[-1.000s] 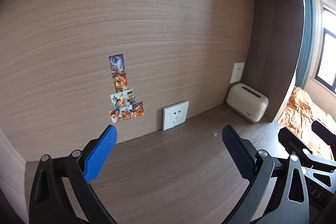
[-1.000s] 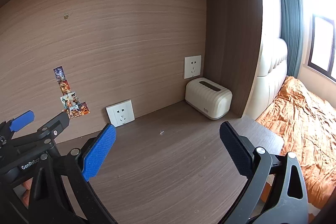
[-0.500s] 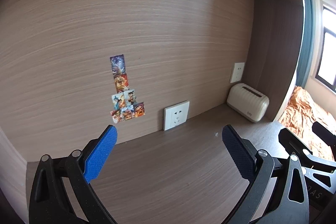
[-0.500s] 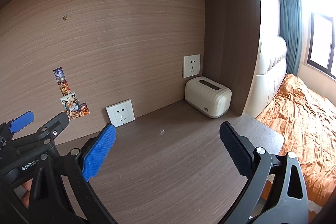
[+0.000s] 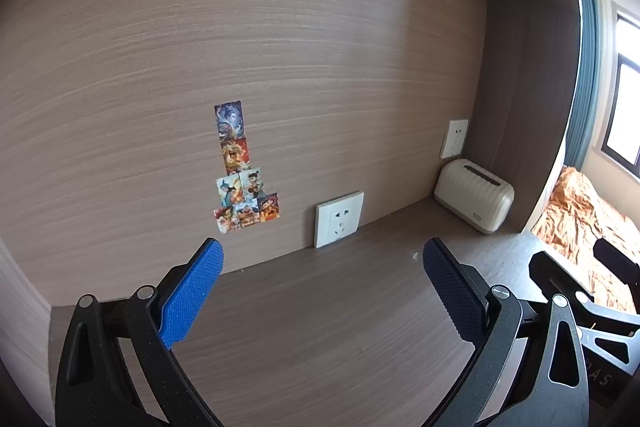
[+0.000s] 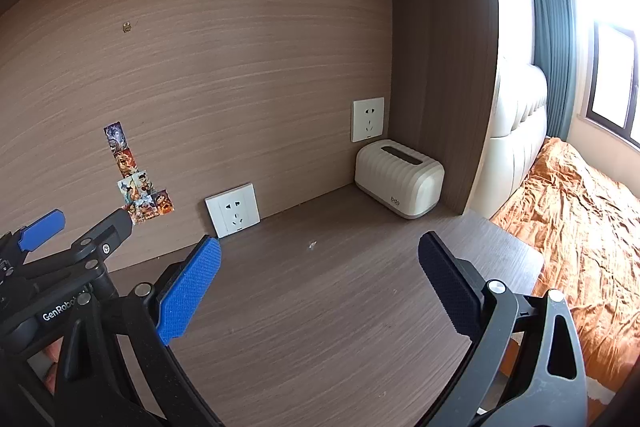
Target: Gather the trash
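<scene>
desk (image 6: pixel 320 307) speck (image 6: pixel 312 245) unidentifiable; right tool (image 5: pixel 576 267) edge-cropped.

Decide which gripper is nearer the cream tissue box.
Right. The right gripper hovers open, just left of the tissue box; the left gripper is farther left, also open.

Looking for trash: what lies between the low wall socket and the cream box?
Right wrist view: one small white scrap on bare desk between socket and box.

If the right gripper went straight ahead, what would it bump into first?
Probably the wooden desk: the open right gripper tilts down at it, near a tiny white scrap. The back wall comes later. Depth is unclear.
</scene>
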A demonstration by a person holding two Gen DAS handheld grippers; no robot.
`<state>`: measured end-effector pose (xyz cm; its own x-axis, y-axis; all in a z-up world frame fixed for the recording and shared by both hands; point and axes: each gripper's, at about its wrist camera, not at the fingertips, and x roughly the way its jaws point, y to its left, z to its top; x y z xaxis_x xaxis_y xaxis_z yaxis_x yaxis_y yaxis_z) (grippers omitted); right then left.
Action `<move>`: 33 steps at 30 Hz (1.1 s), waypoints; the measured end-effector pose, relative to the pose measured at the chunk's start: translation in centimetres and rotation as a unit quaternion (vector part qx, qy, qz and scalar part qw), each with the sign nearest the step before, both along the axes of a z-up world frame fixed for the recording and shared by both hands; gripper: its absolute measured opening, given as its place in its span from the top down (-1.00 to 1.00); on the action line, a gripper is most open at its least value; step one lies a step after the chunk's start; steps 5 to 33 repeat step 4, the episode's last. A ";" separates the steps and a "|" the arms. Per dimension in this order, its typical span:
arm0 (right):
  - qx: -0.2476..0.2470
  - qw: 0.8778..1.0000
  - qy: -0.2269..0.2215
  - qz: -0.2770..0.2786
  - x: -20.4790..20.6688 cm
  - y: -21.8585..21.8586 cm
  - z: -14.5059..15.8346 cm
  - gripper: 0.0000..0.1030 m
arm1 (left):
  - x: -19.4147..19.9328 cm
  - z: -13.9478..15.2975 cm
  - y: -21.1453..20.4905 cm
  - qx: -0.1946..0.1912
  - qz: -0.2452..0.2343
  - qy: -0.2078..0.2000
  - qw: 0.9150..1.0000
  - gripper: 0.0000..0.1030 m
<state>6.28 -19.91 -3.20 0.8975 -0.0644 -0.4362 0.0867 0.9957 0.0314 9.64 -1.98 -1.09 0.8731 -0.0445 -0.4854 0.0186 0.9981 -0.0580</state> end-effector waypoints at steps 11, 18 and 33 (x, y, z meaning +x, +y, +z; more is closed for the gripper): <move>0.000 1.000 0.001 0.000 0.0 0.0 -0.1 -0.91 | 0.1 -0.1 0.1 -0.003 0.000 0.002 1.000 -0.91; 0.000 1.000 0.001 0.000 0.0 0.0 -0.1 -0.91 | 0.1 -0.1 0.1 -0.003 0.000 0.002 1.000 -0.91; 0.000 1.000 0.001 0.000 0.0 0.0 -0.1 -0.91 | 0.1 -0.1 0.1 -0.003 0.000 0.002 1.000 -0.91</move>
